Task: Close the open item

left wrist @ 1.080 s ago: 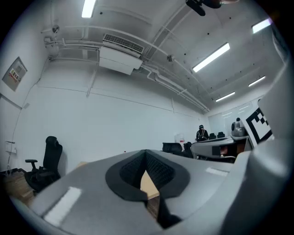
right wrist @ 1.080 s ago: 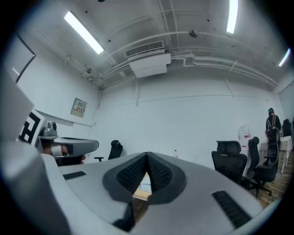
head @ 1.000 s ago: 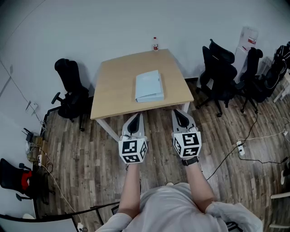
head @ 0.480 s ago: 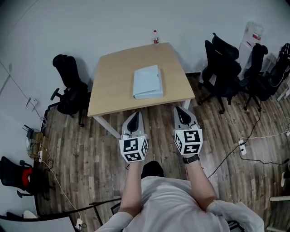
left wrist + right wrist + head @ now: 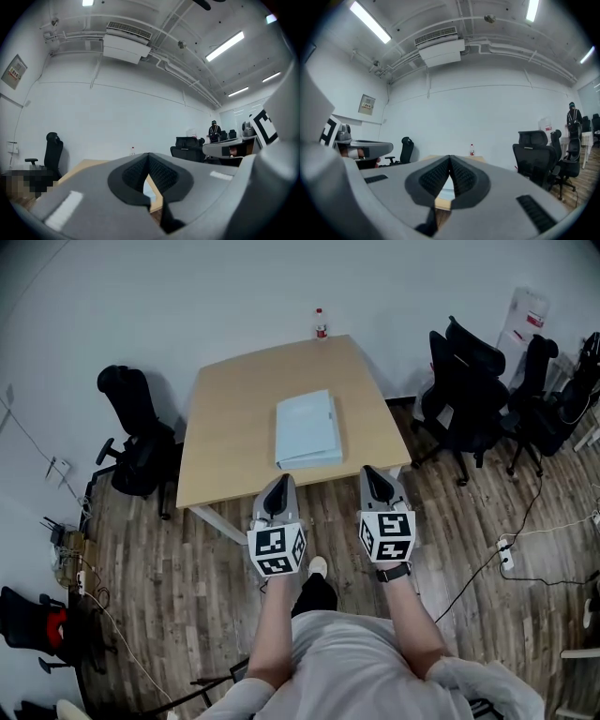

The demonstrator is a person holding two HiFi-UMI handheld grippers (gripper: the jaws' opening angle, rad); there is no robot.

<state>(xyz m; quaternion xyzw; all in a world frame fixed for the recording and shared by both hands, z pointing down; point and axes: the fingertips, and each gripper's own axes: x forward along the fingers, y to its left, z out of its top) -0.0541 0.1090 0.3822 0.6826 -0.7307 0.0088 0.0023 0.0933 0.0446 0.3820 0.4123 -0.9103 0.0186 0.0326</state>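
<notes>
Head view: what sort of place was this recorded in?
Most likely an office or meeting room. A plain wooden table stands near a white wall, black swivel office chairs are grouped at the right, and the gripper views show a ceiling air-conditioning unit and strip lights.

Clear run to the tabletop
Bare wood surrounds the pale folder [image 5: 307,430] on the table [image 5: 230,423]; a bottle [image 5: 321,324] stands at the far edge, seemingly well apart; office chairs [image 5: 139,442] flank the sides.

white walls, wood-plank floor [image 5: 178,587], black office chairs [image 5: 469,390].
</notes>
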